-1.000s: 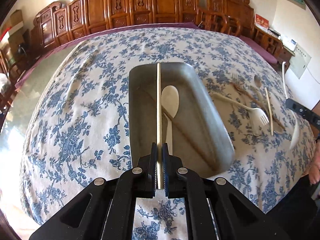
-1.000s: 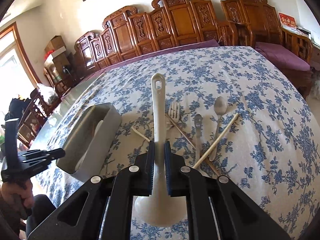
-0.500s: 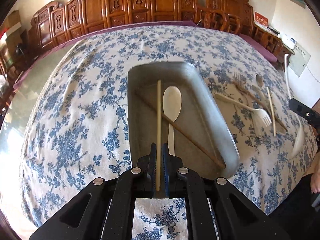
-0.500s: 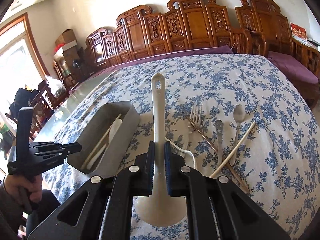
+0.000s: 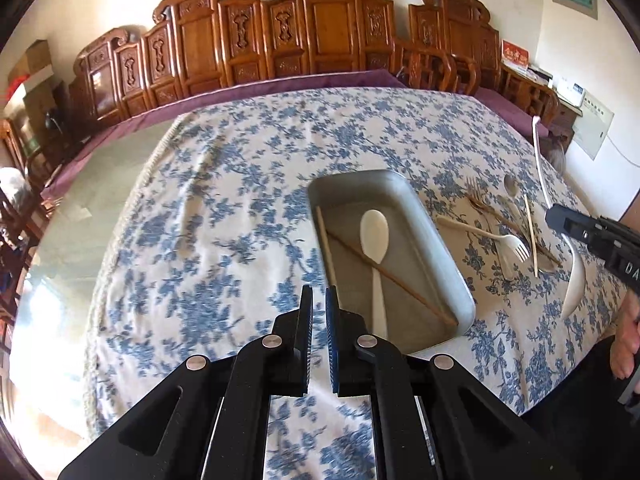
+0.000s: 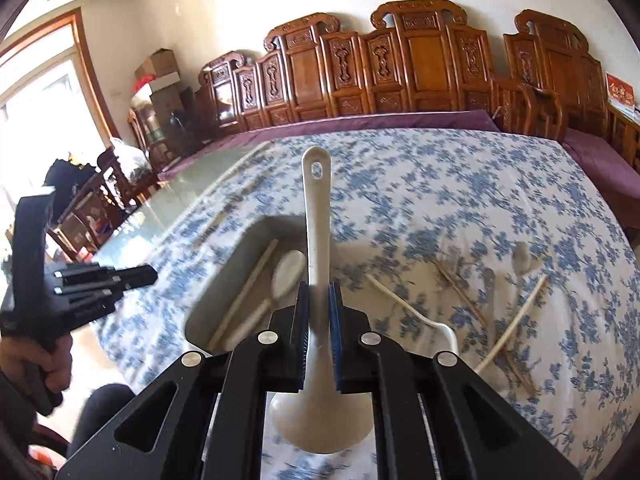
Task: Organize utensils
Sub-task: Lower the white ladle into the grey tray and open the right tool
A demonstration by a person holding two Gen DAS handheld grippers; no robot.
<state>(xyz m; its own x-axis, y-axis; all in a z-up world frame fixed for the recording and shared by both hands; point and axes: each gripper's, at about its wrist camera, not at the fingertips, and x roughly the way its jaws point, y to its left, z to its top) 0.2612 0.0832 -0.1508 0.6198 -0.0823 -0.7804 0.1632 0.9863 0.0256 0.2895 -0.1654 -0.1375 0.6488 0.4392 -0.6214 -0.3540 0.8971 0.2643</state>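
Once the left gripper [image 5: 316,300] had dropped its chopstick [image 5: 326,246] into the tray [image 5: 436,236] and hung closed and empty, the right gripper [image 6: 319,300], clamping the ladle [image 6: 318,240], had neared the tray for the next drop.

A blue-flowered white cloth [image 5: 224,208] covers most of the counter [image 5: 100,184], leaving a bare glossy strip along its left edge. On the cloth sits a grey metal tray [image 5: 440,240], toward the near edge. To its right, directly on the cloth, lie a white plastic fork [image 5: 516,246], a pale chopstick [image 5: 531,236], a darker chopstick [image 5: 516,226], a metal fork [image 5: 474,186] and a metal spoon [image 5: 510,182], close together and partly crossing.
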